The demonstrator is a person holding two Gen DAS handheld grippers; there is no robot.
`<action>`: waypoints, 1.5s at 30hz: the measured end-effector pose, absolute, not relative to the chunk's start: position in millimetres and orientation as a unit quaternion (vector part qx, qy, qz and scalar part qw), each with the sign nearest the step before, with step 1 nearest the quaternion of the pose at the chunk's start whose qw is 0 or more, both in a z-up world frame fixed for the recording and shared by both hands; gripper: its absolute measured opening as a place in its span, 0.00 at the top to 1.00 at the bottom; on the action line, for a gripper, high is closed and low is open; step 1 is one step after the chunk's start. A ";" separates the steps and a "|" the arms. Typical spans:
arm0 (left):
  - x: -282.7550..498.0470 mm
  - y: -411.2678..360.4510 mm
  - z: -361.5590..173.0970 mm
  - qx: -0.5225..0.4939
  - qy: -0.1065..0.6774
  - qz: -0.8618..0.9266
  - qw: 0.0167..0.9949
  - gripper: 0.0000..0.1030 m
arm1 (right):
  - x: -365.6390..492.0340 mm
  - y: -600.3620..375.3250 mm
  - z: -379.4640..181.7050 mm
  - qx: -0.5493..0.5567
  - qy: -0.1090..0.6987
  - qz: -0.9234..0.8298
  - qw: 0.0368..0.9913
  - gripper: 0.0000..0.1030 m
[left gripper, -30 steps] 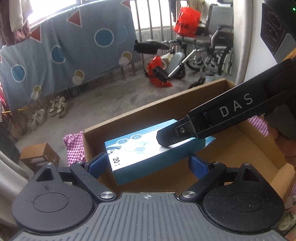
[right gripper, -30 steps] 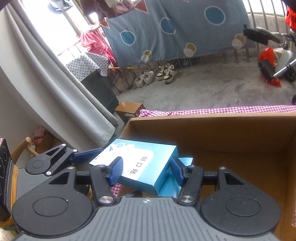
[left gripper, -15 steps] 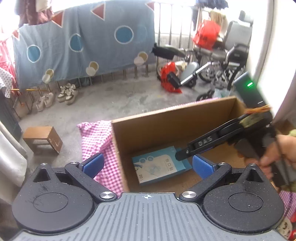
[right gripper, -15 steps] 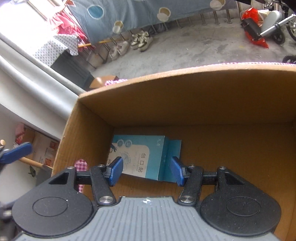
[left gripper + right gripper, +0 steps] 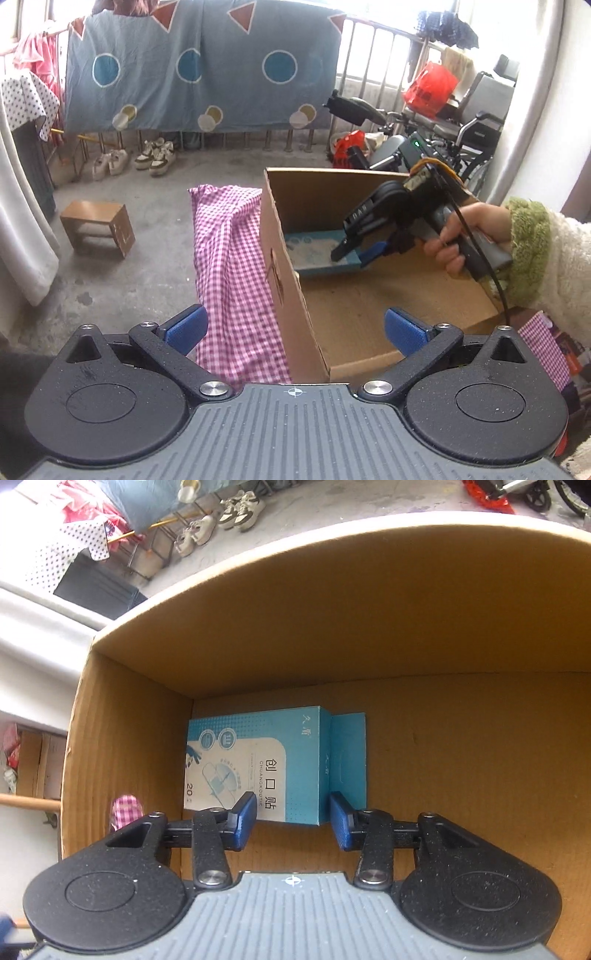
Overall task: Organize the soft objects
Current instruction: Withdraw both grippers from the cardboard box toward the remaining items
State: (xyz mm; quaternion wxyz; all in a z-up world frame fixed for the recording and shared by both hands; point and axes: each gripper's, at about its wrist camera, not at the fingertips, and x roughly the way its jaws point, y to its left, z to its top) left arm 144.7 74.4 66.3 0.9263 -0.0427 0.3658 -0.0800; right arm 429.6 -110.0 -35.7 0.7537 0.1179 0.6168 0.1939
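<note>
1. Leftmost in the left wrist view, a small brown stool [image 5: 98,230] stands on the concrete floor, with pairs of shoes [image 5: 133,160] lined up behind it under a hanging blue sheet [image 5: 199,66].
2. Next, a pink checked cloth [image 5: 232,273] drapes down beside the cardboard box [image 5: 280,236].
3. Low in that view, the left gripper [image 5: 293,330] is spread wide with nothing between its blue pads, hovering over the near wall of the box.
4. Inside, the blue plaster box [image 5: 258,764] lies flat on the box floor in the far left corner, its end flap open.
5. Further right, the right gripper [image 5: 293,821], held by a hand [image 5: 469,236] in a fuzzy green-cuffed sleeve [image 5: 532,251], reaches down into the box; its jaws have just been closing, and the pads sit unclenched just above the near edge of the plaster box, gripping nothing.
</note>
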 end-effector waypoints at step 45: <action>69.0 60.0 39.7 -0.072 0.356 -0.137 0.921 0.00 | 269.8 -195.7 120.5 0.130 0.448 0.316 0.826 0.36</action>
